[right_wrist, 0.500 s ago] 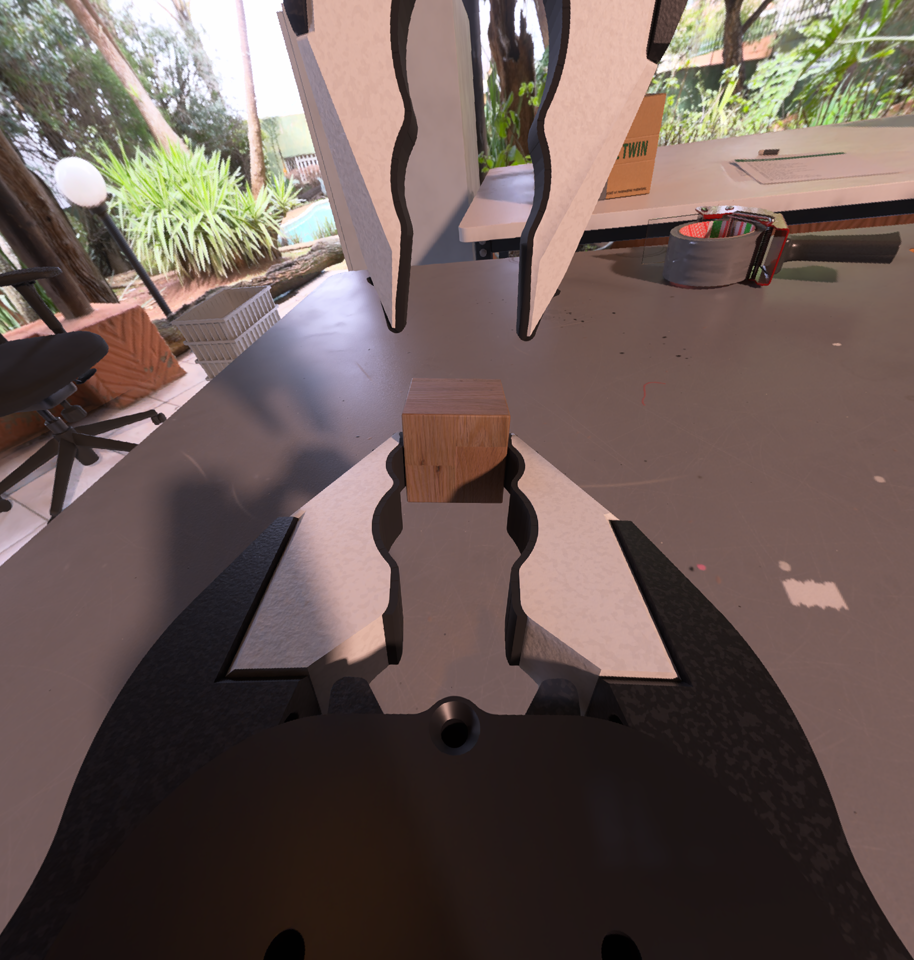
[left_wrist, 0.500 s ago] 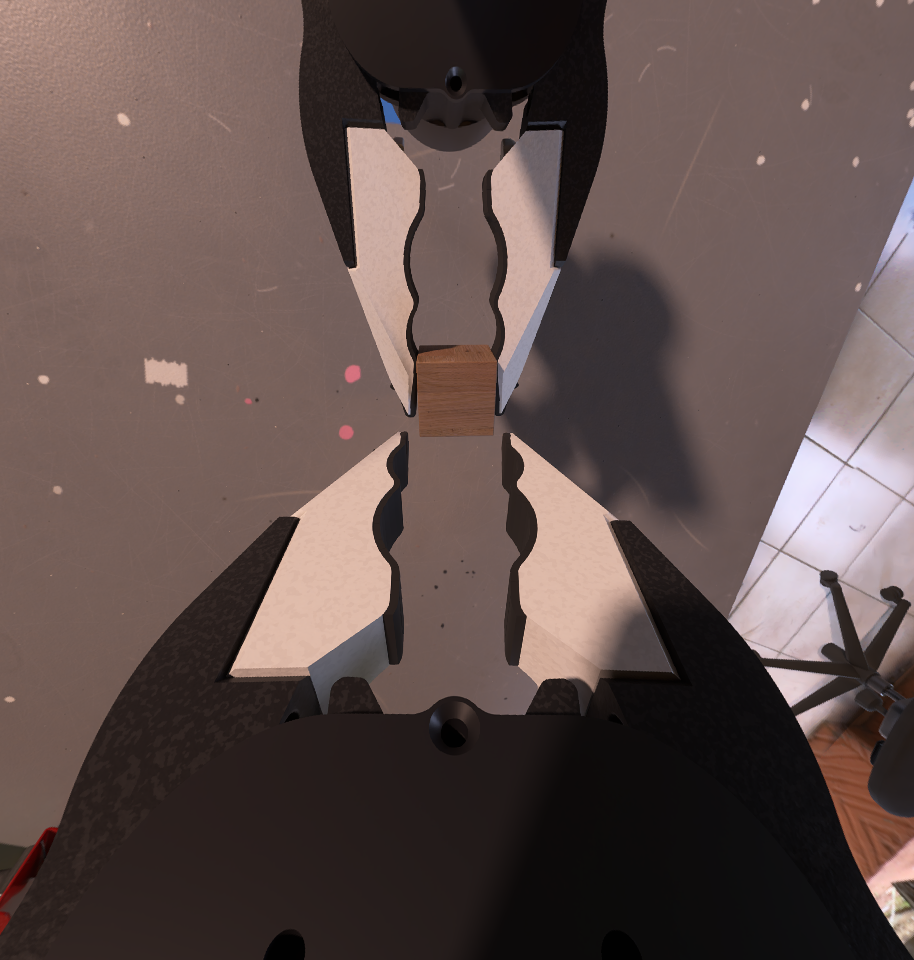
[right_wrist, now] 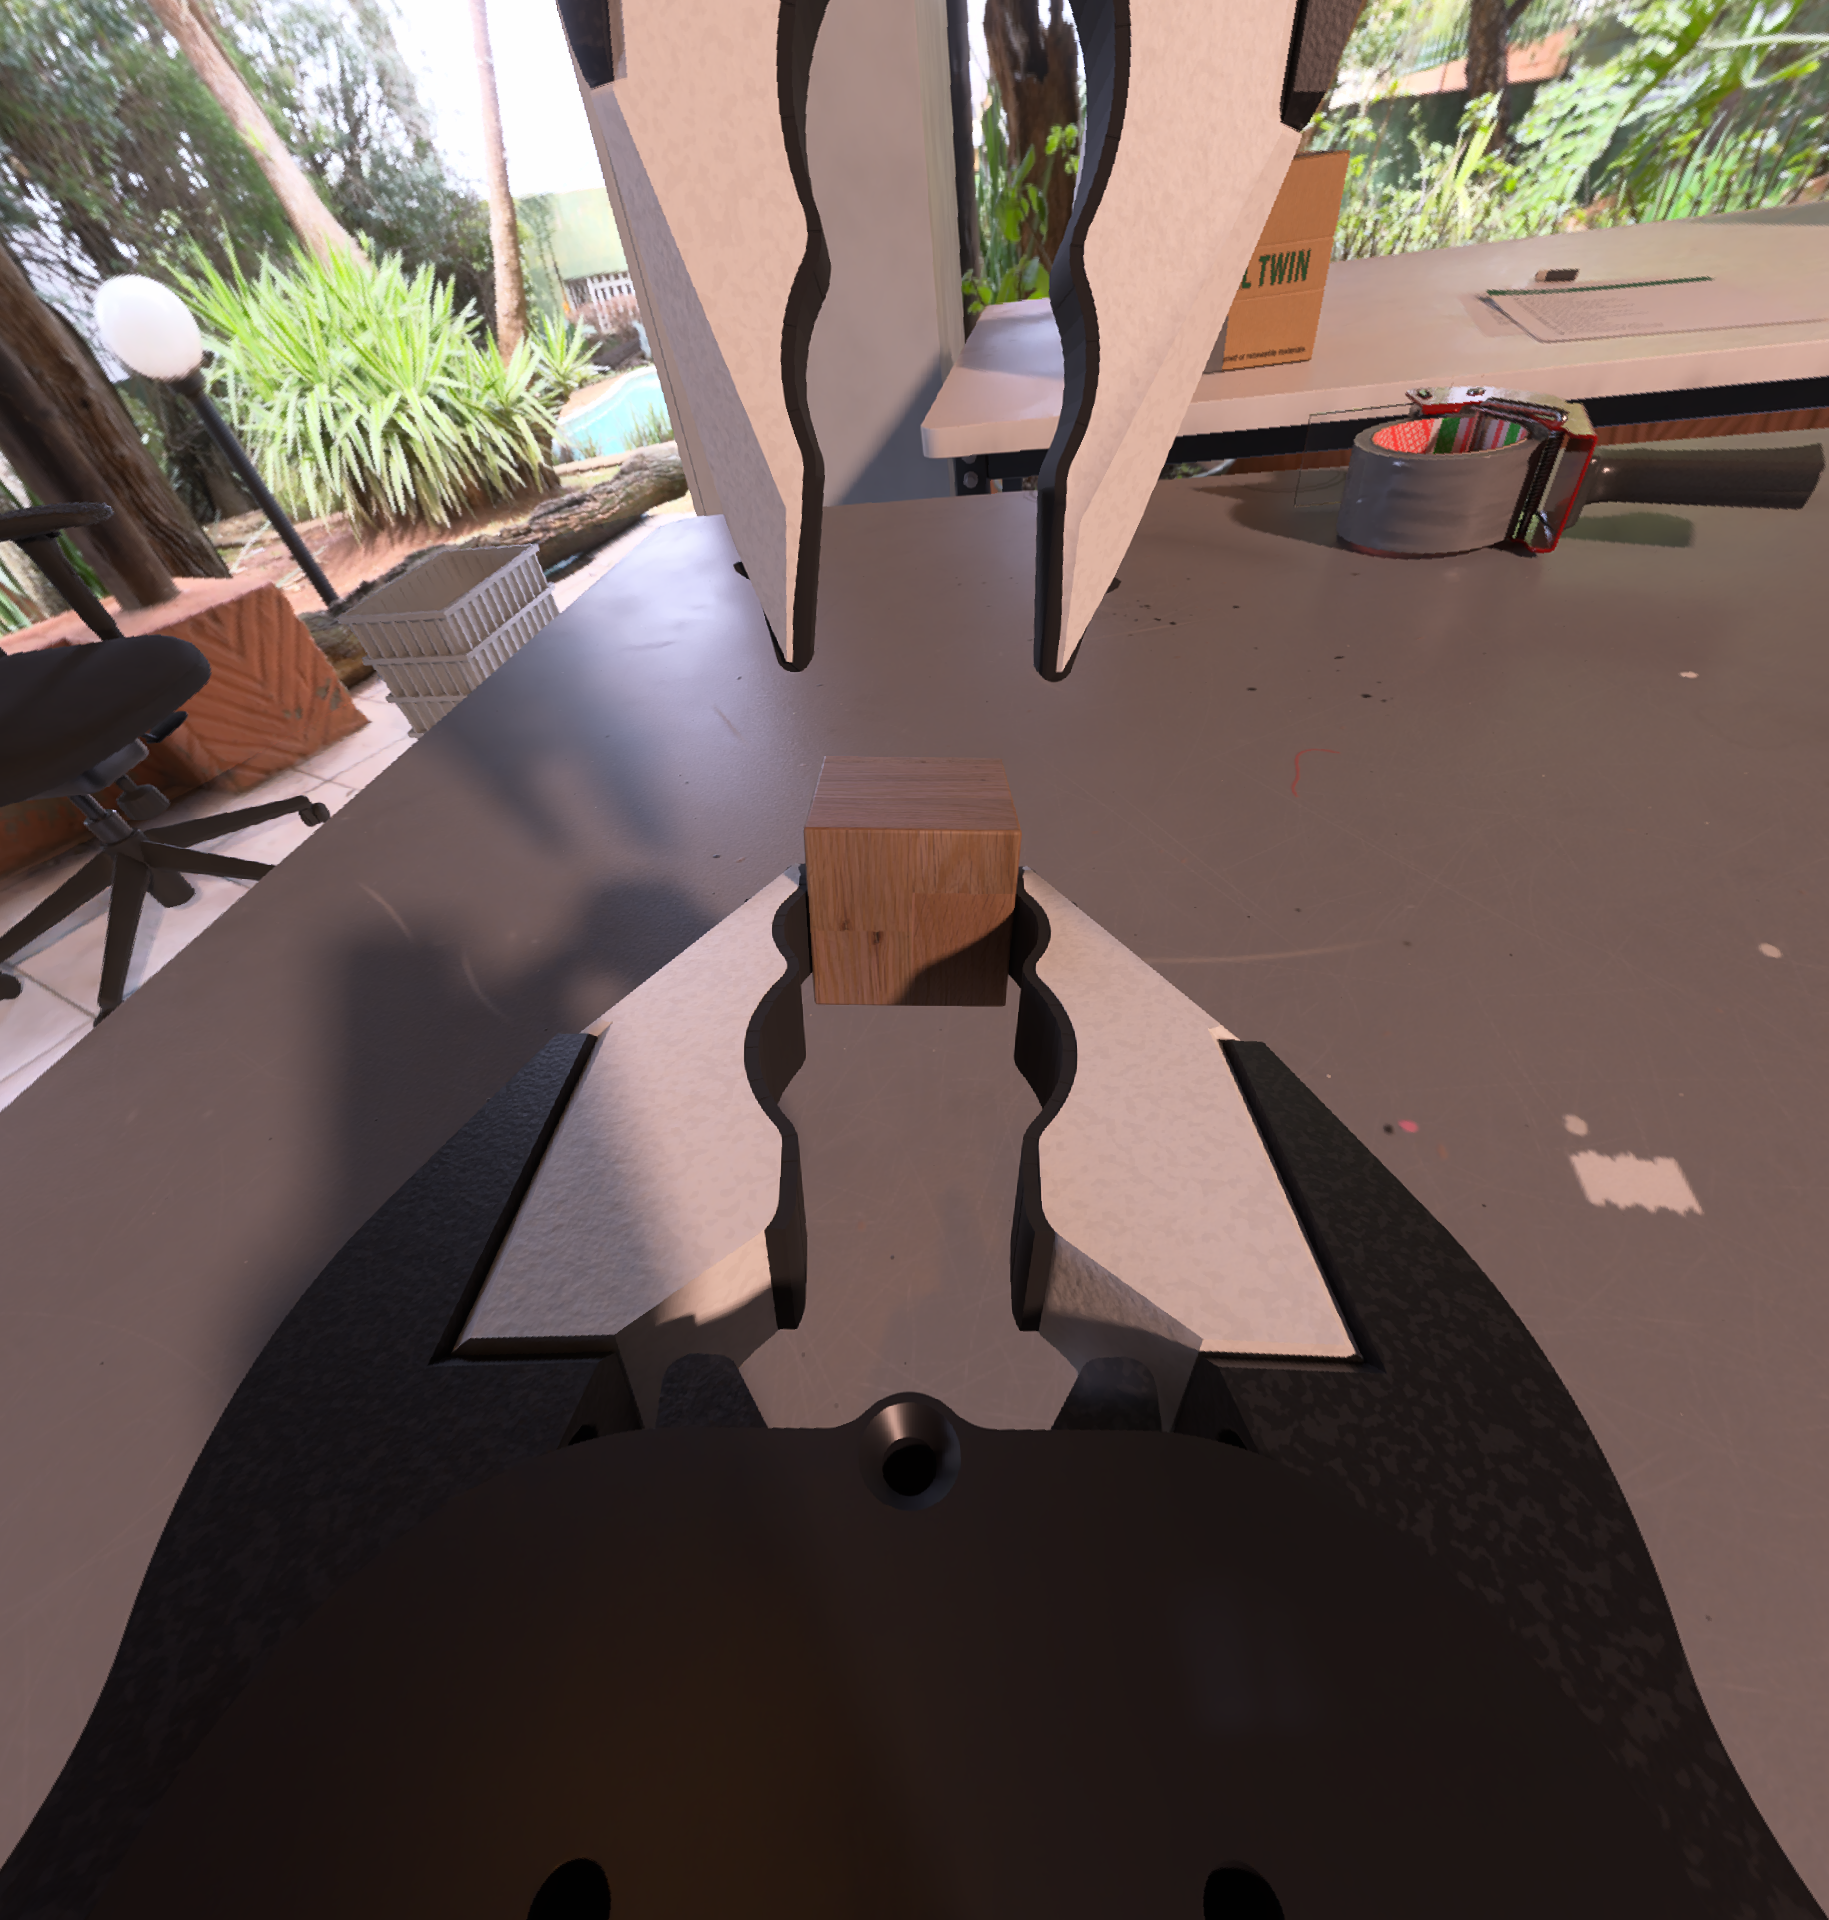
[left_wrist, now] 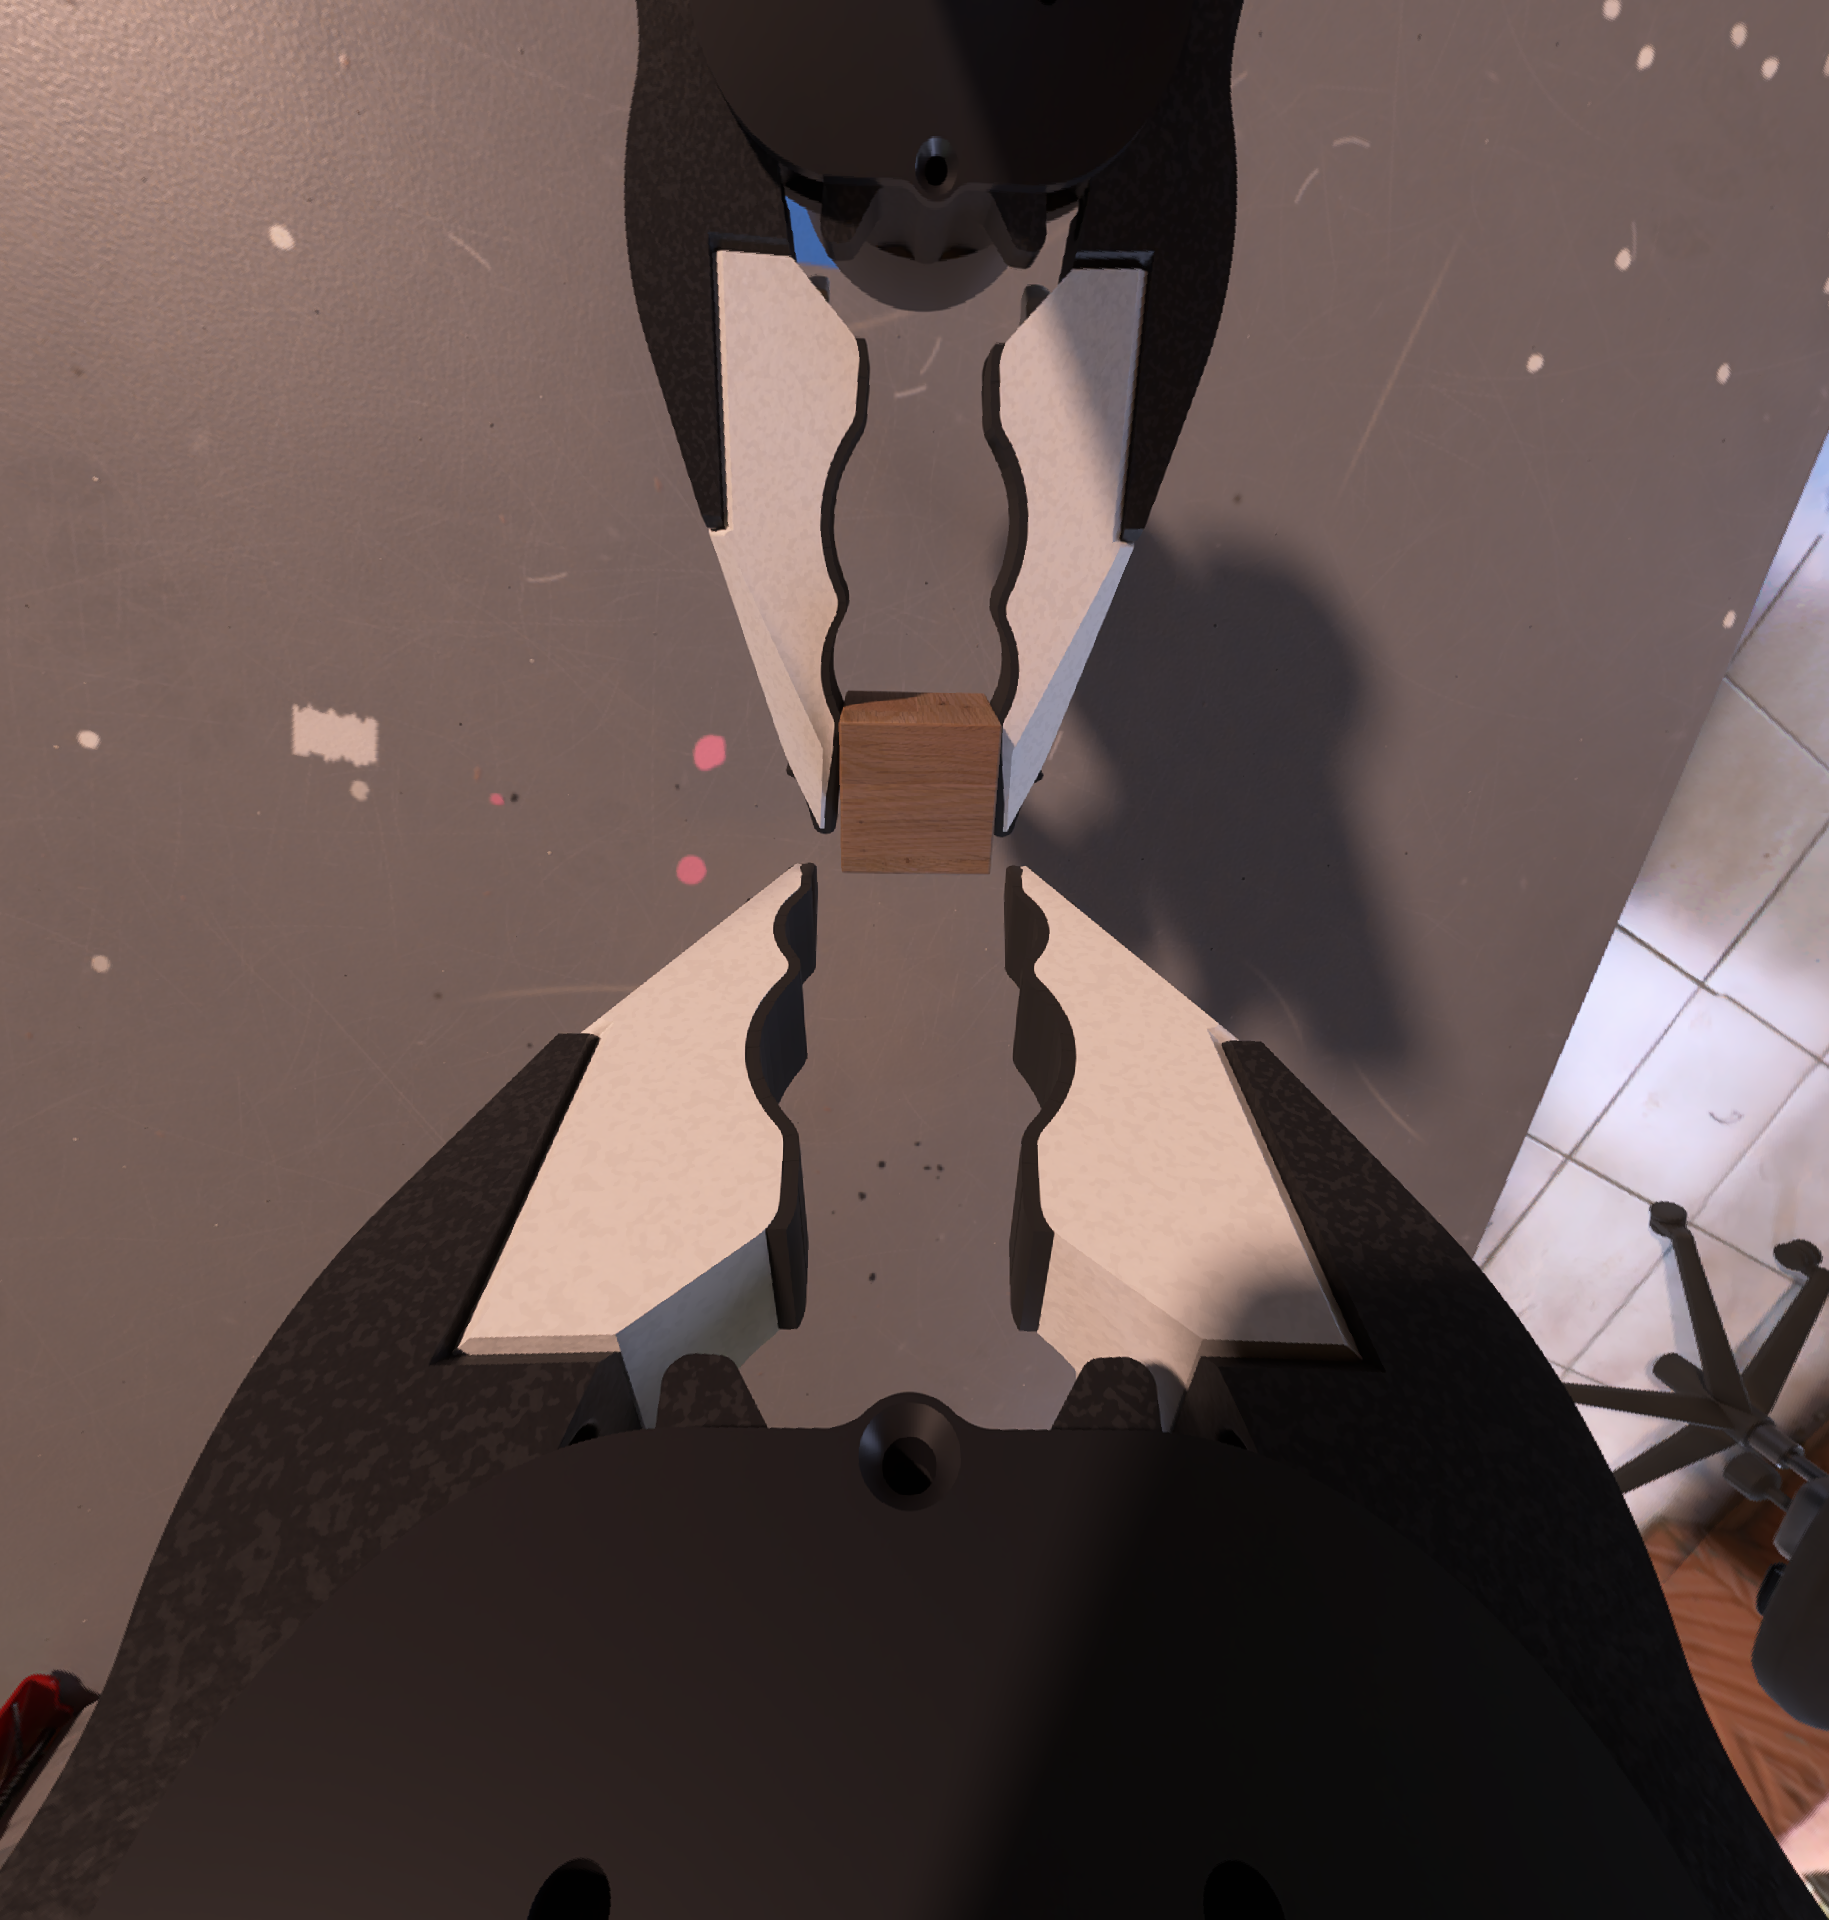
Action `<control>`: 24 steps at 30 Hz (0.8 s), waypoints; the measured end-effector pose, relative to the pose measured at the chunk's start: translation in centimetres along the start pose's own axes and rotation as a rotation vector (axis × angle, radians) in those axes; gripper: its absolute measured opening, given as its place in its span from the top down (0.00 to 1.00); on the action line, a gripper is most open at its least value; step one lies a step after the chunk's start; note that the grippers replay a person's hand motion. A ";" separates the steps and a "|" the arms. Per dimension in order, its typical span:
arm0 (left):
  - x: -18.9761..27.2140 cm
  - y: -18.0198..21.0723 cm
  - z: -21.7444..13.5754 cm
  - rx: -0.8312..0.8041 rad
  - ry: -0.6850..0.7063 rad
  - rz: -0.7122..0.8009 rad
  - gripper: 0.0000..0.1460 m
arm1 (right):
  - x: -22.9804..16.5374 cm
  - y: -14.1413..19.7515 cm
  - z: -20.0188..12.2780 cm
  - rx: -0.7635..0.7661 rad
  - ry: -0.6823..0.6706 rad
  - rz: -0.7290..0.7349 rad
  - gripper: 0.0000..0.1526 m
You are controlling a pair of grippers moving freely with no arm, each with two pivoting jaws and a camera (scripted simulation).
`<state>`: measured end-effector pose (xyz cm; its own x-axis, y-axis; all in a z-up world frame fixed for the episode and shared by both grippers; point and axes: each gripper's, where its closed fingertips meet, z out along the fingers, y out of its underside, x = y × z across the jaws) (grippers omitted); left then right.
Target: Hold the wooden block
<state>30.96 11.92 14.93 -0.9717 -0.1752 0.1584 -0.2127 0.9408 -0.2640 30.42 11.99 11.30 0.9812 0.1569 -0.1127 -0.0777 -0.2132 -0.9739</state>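
The small wooden block [right_wrist: 910, 883] sits between the tips of my right gripper [right_wrist: 912, 883], which is shut on it low over the grey table [right_wrist: 1409, 883]. I cannot tell whether the block touches the table. In the left wrist view, looking straight down, the block [left_wrist: 915, 784] is clamped by the right gripper [left_wrist: 915, 826] reaching in from the top. My left gripper [left_wrist: 910, 878] is open and empty. It points down, and in the right wrist view it [right_wrist: 920, 665] hangs a short gap above the block.
A grey tape dispenser [right_wrist: 1461, 478] lies at the far right of the table. The table edge runs on the left, with an office chair [right_wrist: 79, 727] and white baskets [right_wrist: 453, 634] on the floor beyond. A second table carries a cardboard box [right_wrist: 1284, 281].
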 end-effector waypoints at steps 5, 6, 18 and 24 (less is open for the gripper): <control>-0.1 0.1 0.1 0.018 0.000 -0.021 0.75 | 0.1 0.1 0.0 -0.007 0.011 -0.006 0.76; 0.0 0.1 0.1 0.018 -0.001 -0.024 0.75 | 0.1 0.1 0.1 -0.009 0.012 -0.008 0.76; -0.1 0.0 -0.2 0.031 -0.012 -0.006 0.76 | 0.1 -0.2 0.0 0.023 -0.002 0.004 0.76; 0.1 0.4 0.8 -0.058 -0.024 0.014 0.76 | -0.1 -0.5 -0.1 0.047 -0.038 0.027 0.76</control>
<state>30.71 12.01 14.07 -0.9768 -0.1680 0.1325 -0.1934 0.9582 -0.2107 30.37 11.96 11.83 0.9712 0.1887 -0.1452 -0.1128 -0.1727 -0.9785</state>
